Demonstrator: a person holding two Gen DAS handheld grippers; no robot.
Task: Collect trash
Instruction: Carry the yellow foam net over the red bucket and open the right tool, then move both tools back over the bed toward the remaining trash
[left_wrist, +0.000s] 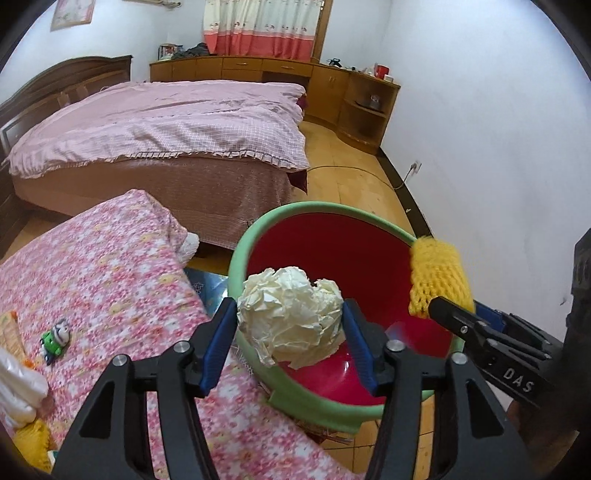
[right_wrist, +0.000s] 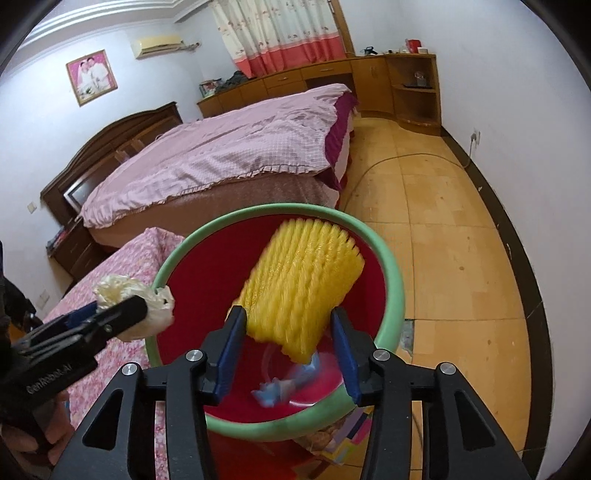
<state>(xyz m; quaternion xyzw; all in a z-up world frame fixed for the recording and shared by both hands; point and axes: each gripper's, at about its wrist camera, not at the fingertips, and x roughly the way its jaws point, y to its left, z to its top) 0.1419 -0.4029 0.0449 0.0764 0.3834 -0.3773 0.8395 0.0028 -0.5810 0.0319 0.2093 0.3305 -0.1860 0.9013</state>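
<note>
Indoors, floral cloth (left_wrist: 110, 280), pink bed (left_wrist: 166, 125), tiled floor (right_wrist: 443, 229)

The left gripper (left_wrist: 291, 326) points forward and down, with its two black arms reaching toward 12 o'clock. A paper ball (left_wrist: 288, 314) fills the gap between its blue pads (left_wrist: 218, 347). I cannot tell if the pads squeeze it.

The right gripper (right_wrist: 288, 332) points forward and down too. Its jaws stand apart. A yellow net (right_wrist: 299, 284) is between them. It touches the pad at 9 o'clock, and there is a small gap at the 3 o'clock pad.

Seen from the right wrist, the left gripper comes in from 8 o'clock. A bit of a hand (right_wrist: 55, 439) holds it. Seen from the left wrist, the right gripper comes in from 4 o'clock.
</note>
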